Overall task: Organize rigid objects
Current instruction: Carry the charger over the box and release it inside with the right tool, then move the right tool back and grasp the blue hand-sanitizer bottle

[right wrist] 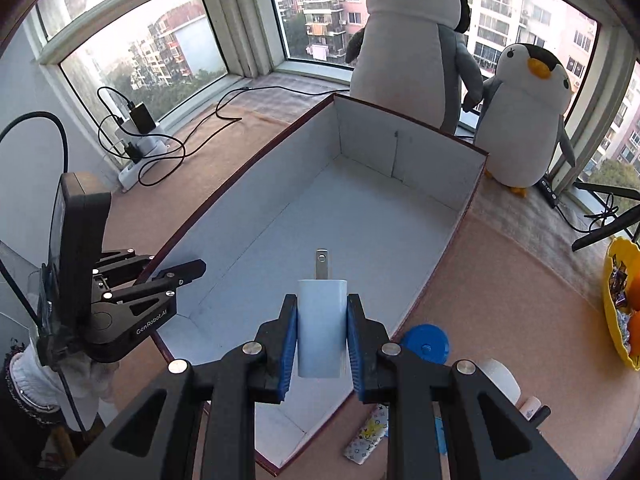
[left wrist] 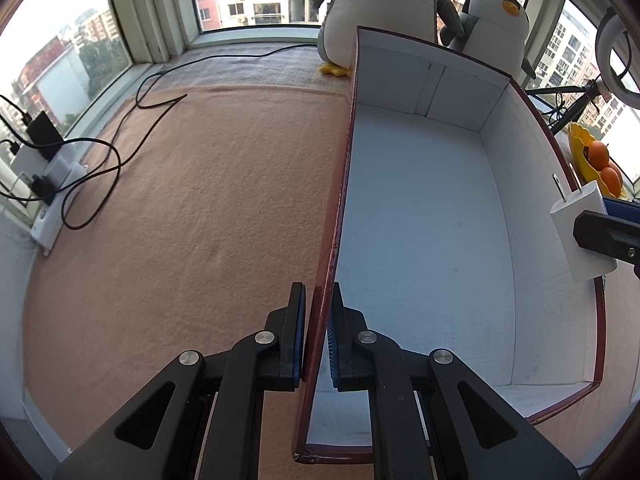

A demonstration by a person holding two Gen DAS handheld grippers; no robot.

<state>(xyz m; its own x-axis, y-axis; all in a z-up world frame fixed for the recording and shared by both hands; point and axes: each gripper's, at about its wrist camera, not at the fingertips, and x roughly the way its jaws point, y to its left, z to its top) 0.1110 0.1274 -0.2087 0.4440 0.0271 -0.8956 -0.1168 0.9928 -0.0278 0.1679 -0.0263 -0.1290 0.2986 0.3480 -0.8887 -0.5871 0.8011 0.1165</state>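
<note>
A large open box [left wrist: 420, 220], dark red outside and white inside, sits on the pinkish mat with nothing in it. My left gripper [left wrist: 318, 300] is shut on the box's left wall, one pad on each side; the right wrist view shows the left gripper [right wrist: 176, 276] at that wall too. My right gripper [right wrist: 322, 300] is shut on a white charger plug [right wrist: 322, 328], prongs pointing forward, held above the near end of the box [right wrist: 320, 200]. In the left wrist view the charger plug [left wrist: 576, 224] hangs over the box's right wall.
Two plush penguins [right wrist: 412, 48] stand behind the box by the window. A power strip with tangled cables [left wrist: 52, 184] lies far left. A yellow bowl with oranges [right wrist: 622, 308] is at the right. A blue round lid [right wrist: 426, 344], a white roll [right wrist: 500, 380] and a patterned pouch [right wrist: 368, 436] lie beside the box's near right.
</note>
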